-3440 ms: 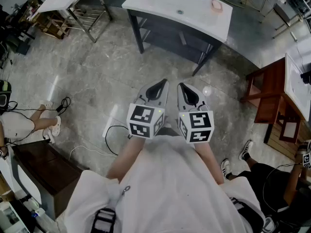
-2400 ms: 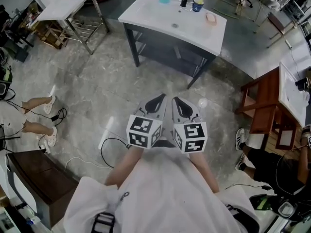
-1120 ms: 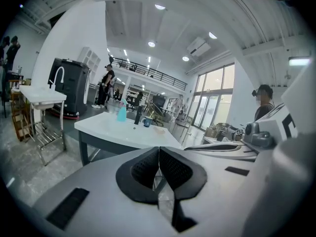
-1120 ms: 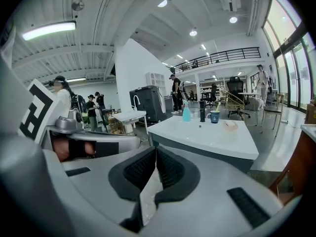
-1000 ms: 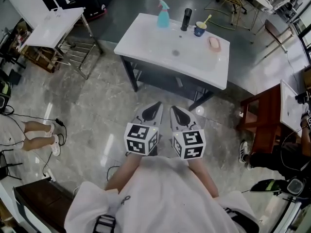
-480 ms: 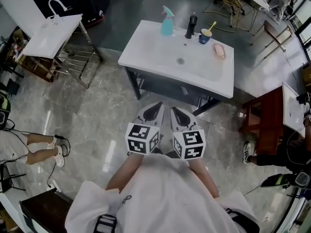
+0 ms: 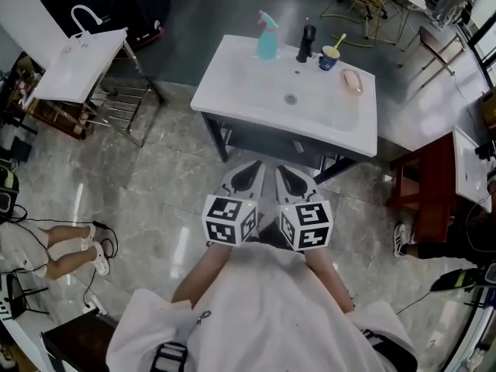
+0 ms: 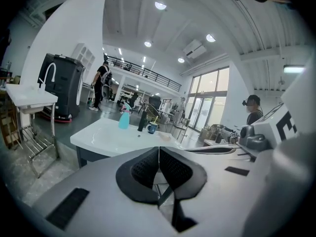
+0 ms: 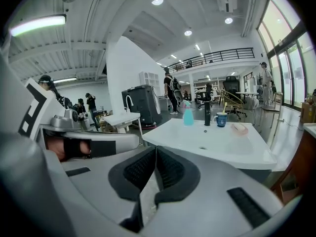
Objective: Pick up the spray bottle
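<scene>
A light blue spray bottle (image 7: 267, 36) stands upright at the far left edge of a white sink basin (image 7: 248, 91); it shows too in the left gripper view as the spray bottle (image 8: 124, 117) and in the right gripper view as the spray bottle (image 9: 187, 114). My left gripper (image 7: 250, 175) and right gripper (image 7: 287, 178) hang side by side over the floor, just short of the basin's near edge, far from the bottle. Both are shut with nothing between their pads. In their own views the left gripper (image 8: 159, 154) and the right gripper (image 9: 155, 157) have their pads together.
Beside the bottle stand a black tap (image 7: 307, 43), a blue cup (image 7: 328, 57) with a toothbrush, and a pink soap dish (image 7: 353, 80). A second white basin (image 7: 74, 60) on a metal frame is at the left, a red-brown cabinet (image 7: 426, 184) at the right. People's legs show at both sides.
The sink basin has drawn nearer and lower in the head view as I walked toward it. Both grippers stay shut and side by side.
</scene>
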The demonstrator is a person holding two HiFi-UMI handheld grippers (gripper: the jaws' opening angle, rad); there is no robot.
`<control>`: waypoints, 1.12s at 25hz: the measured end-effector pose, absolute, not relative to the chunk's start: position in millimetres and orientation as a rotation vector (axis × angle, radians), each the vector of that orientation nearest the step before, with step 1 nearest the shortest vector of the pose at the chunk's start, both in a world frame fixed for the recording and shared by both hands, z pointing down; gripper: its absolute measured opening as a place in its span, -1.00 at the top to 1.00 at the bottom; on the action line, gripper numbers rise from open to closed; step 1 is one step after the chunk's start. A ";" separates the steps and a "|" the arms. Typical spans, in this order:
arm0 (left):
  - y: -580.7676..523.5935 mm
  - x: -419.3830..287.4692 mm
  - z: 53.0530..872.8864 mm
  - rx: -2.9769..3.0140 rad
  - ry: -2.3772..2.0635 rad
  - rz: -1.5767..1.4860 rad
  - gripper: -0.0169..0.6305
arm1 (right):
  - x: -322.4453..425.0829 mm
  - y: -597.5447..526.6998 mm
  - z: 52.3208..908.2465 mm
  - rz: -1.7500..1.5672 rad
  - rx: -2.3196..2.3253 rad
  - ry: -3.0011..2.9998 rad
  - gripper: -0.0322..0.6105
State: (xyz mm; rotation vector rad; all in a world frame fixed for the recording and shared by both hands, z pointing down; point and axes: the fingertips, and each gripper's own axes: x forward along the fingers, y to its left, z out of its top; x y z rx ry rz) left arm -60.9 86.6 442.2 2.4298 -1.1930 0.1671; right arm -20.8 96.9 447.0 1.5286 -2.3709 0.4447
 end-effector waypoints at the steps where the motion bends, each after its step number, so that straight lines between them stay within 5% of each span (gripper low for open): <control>1: 84.9 -61.2 442.3 2.429 -1.193 0.167 0.87 | -21.5 95.2 445.8 0.441 1.530 -2.375 0.81; 28: -49.1 -56.5 453.2 2.338 -1.330 0.161 0.87 | -4.6 -52.1 445.8 0.395 1.460 -2.430 0.81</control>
